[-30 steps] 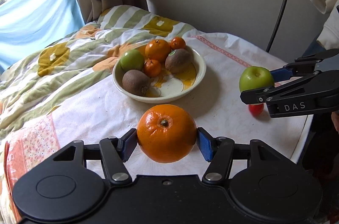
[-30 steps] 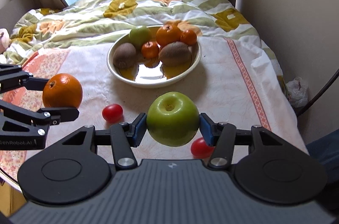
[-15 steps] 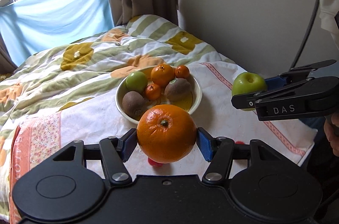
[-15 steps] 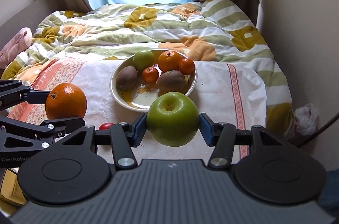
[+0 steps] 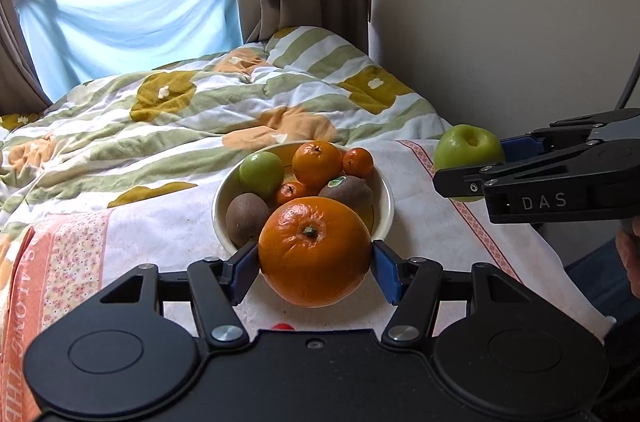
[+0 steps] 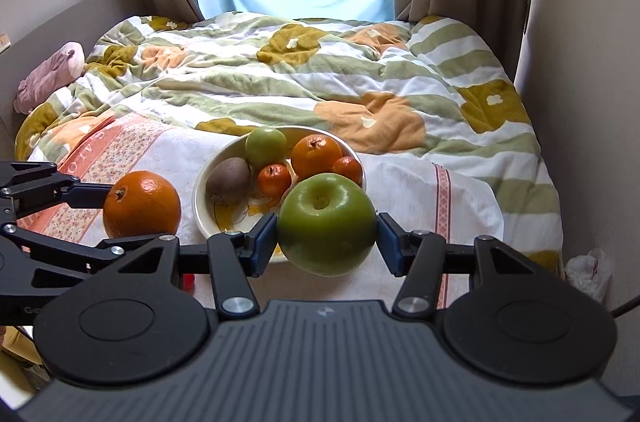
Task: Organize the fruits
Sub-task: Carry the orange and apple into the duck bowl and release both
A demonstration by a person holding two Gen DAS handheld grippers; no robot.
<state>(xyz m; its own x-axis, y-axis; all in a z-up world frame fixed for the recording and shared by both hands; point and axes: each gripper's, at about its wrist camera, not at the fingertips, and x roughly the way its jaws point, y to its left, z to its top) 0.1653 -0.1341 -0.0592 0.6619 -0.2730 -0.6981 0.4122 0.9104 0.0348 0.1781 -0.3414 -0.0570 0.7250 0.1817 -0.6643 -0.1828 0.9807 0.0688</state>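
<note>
Behind the tabletop lies a bed; left tool grips the orange, stem facing the camera, right tool the green apple, stem up.

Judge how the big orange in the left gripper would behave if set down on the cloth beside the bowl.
The big orange is round with no flat side, so it would probably roll on release. Its dimpled, glossy peel sits steady between the left gripper's blue pads, suggesting it is firm and not very slippery. The cloth looks soft and wrinkled, which may damp a roll.
</note>
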